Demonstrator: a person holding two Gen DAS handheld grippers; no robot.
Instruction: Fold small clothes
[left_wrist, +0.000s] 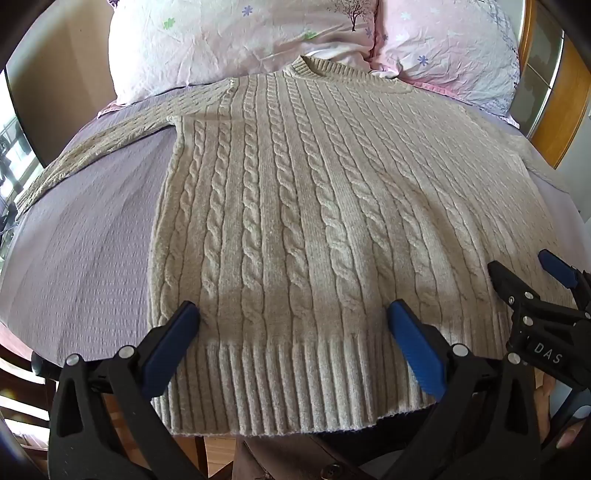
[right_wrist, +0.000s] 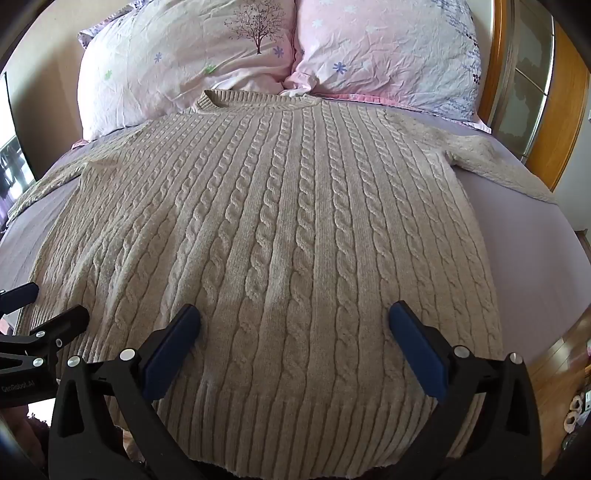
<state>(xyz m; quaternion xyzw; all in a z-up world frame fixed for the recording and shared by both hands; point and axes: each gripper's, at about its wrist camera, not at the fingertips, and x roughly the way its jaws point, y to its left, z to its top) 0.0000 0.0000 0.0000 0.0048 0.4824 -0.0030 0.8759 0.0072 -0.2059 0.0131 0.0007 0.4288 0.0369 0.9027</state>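
Note:
A beige cable-knit sweater (left_wrist: 295, 206) lies flat and spread out on a lilac bed sheet (left_wrist: 85, 258), collar toward the pillows, ribbed hem hanging over the near bed edge. Its left sleeve (left_wrist: 110, 140) stretches out to the left; its right sleeve (right_wrist: 495, 162) stretches to the right. My left gripper (left_wrist: 291, 317) is open, its blue pads over the hem's left half, holding nothing. My right gripper (right_wrist: 293, 317) is open over the hem's right half, also empty. The right gripper also shows at the right edge of the left wrist view (left_wrist: 524, 273).
Two pink flowered pillows (right_wrist: 192, 62) (right_wrist: 391, 55) lean at the head of the bed. A wooden frame with a glass panel (right_wrist: 532, 92) stands at the right. Wooden floor (right_wrist: 561, 373) shows beyond the bed's right edge.

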